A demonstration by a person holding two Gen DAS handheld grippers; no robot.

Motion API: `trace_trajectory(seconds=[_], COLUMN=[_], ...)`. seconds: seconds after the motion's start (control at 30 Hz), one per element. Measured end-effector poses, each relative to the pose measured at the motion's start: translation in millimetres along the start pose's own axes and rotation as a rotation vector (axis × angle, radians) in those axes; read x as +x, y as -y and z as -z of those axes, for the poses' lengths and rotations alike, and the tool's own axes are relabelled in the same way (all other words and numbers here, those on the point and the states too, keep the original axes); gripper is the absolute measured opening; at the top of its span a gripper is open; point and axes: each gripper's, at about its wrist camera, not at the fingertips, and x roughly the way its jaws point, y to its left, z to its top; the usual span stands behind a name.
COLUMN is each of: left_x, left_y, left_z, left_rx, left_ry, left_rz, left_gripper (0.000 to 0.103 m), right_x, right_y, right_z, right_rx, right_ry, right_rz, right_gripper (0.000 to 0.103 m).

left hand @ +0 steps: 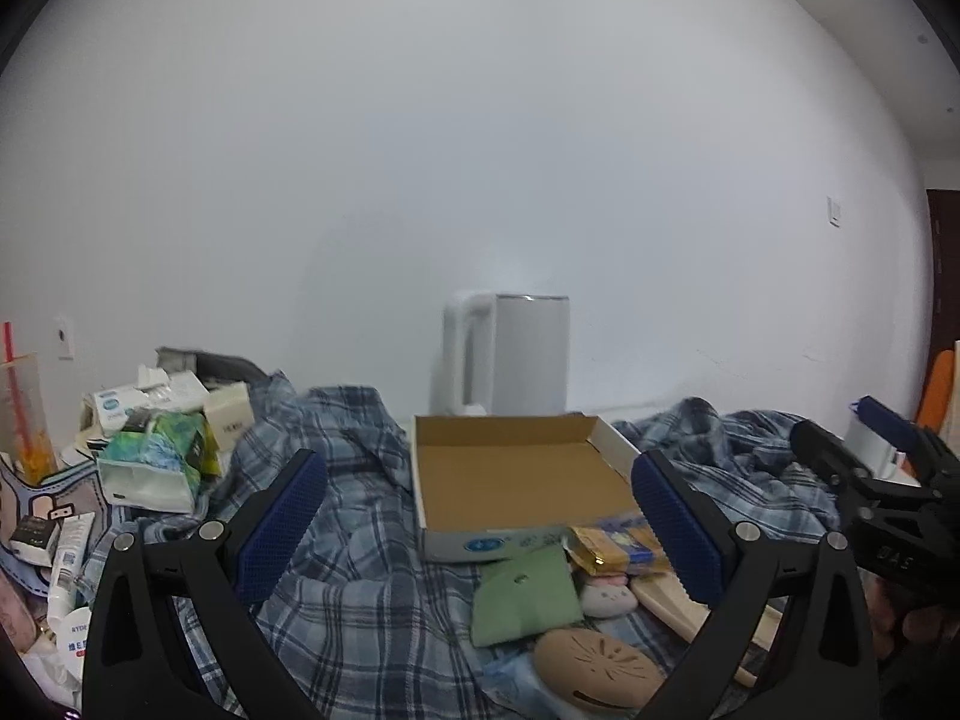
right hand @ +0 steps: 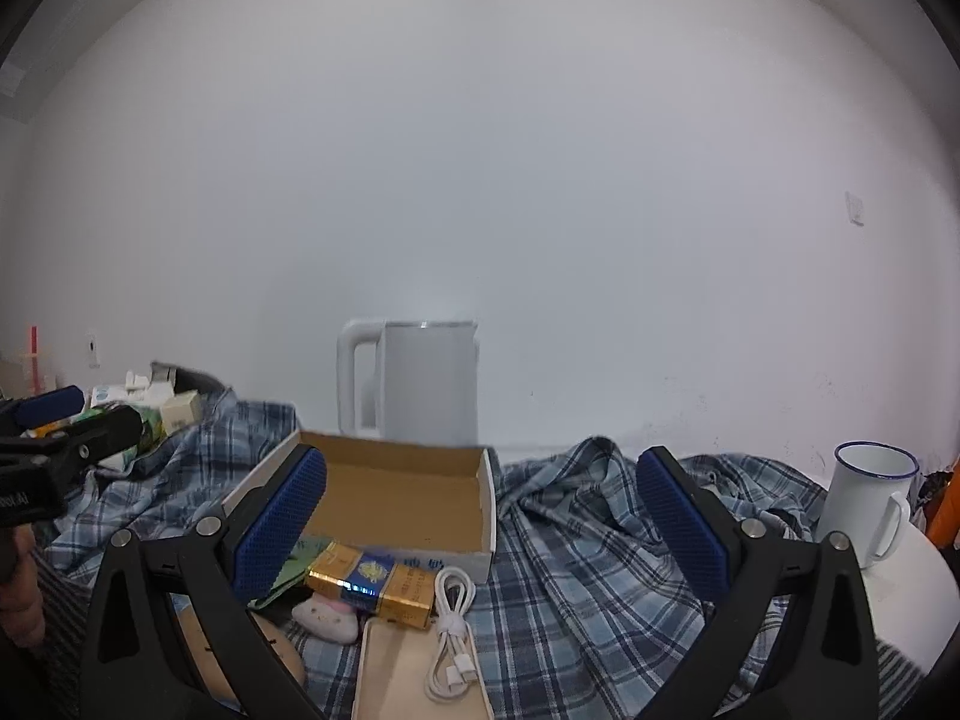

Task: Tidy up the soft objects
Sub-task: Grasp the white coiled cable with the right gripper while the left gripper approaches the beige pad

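Now | L tongs (left hand: pixel 480 516) + R tongs (right hand: pixel 480 516) spread, empty | mug (right hand: pixel 864 495) R view only | green pouch (left hand: pixel 522 594) clear L view only

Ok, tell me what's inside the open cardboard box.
The open cardboard box shows only a bare brown floor in both views. Its near front corner, behind the front wall, is hidden in the left wrist view, and the right tool's finger covers its left part.
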Motion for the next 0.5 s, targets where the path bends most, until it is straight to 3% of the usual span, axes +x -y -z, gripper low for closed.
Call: trace_trajectory(seconds=[0.23, 0.5], left_x=[-12.0, -32.9], left_y=[2.0, 0.7], left_z=[-21.8, 0.6], left_rx=[-0.008, -0.052], left_ry=[-0.096, -0.217], left_rz=[0.026, 0.01], left_gripper=[0.103, 0.103], right_x=[-8.6, -26.7], right_y=[9.7, 7.2], right_z=[-22.6, -7.6], right_rx=[0.04, 0.002], right_ry=[-0.124, -0.257], right_rz=[-0.052, -0.071], right_gripper=[0.103, 0.103])
